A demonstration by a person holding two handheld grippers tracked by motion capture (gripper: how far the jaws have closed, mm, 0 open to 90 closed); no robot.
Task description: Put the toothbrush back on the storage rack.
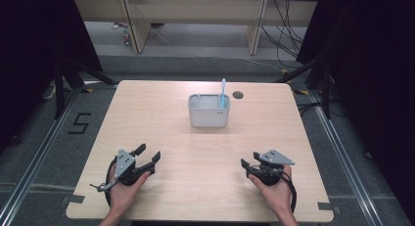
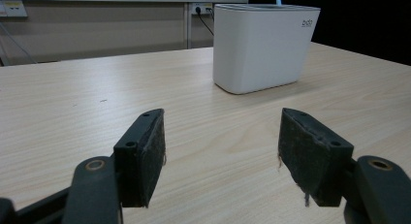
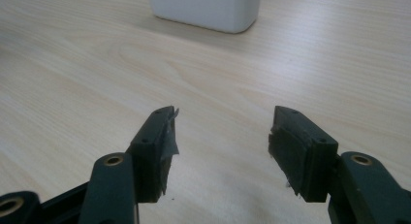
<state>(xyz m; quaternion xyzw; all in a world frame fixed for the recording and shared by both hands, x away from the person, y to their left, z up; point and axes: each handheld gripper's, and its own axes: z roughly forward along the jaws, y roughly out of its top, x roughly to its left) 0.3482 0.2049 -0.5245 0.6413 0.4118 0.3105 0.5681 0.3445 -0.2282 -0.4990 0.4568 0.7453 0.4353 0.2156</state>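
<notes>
Both grippers sit low over the near part of the wooden table (image 1: 161, 123), one in each hand, jaws spread wide with nothing between them; the left gripper (image 1: 148, 156) is at the near left, angled toward the middle, the right gripper (image 1: 246, 166) at the near right, pointing left and a bit away from the person. Left gripper view: two black jaws wide apart, frayed pads (image 2: 154, 153), bare wood in the gap, touching nothing that I can tell. Right gripper view: same, jaws wide apart, worn pads (image 3: 170, 136), bare wood between. Count: two grippers, two hands, one white container (image 1: 209, 110), one blue toothbrush (image 1: 222, 92). The container stands upright at the far middle of the table, well apart from both grippers; the toothbrush stands in its right end, sticking up above the rim. A round hole (image 1: 238, 95) in the tabletop is just right of the container, toward the far edge. Nothing lies between the grippers and the container. Off the table: grey floor with a "5" mark (image 1: 80, 123) at left, desk legs and cables behind, black curtains on both sides
</notes>
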